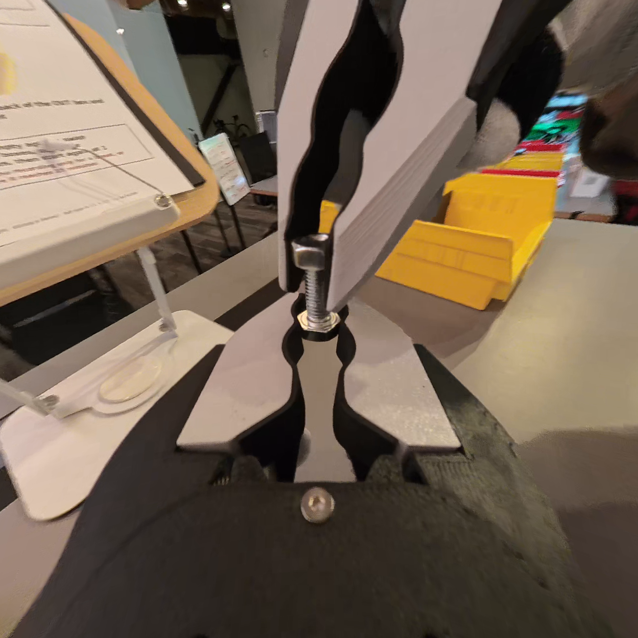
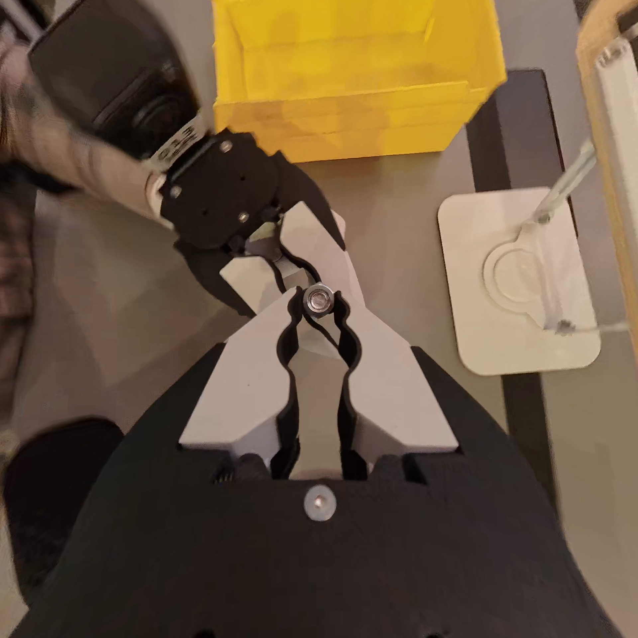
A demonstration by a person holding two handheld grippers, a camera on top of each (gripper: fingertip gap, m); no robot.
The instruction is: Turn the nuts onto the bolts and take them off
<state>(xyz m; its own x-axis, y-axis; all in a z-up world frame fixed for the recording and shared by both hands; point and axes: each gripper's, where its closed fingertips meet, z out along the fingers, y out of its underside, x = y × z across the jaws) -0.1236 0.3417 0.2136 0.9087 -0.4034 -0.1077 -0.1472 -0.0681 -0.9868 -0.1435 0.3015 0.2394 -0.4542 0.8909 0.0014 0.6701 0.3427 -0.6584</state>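
Observation:
A silver bolt [image 1: 312, 301] stands upright in the air over the grey table [image 1: 559, 331]. Its threaded end sits in a hex nut [image 1: 318, 324]. My left gripper [image 1: 317, 327] is shut on the nut from below, at the fingertips. My right gripper [image 1: 308, 276] comes down from above and is shut on the bolt's head [image 1: 308, 254]. In the right wrist view I look down on the bolt head [image 2: 318, 301], held between my right gripper's [image 2: 317, 305] tips. The left gripper's white fingers [image 2: 321, 238] reach in under it from the upper left; the nut is hidden there.
Yellow bins [image 1: 459, 255] stand on the table behind the grippers, one close in the right wrist view [image 2: 345, 86]. A sign stand with a white base [image 1: 86, 435] [image 2: 511, 276] and a tilted sheet [image 1: 69, 138] stands beside them. A person's sleeve [image 2: 69, 162] holds the left gripper. The gap from one gripper's tips to the other's is roughly 4 cm.

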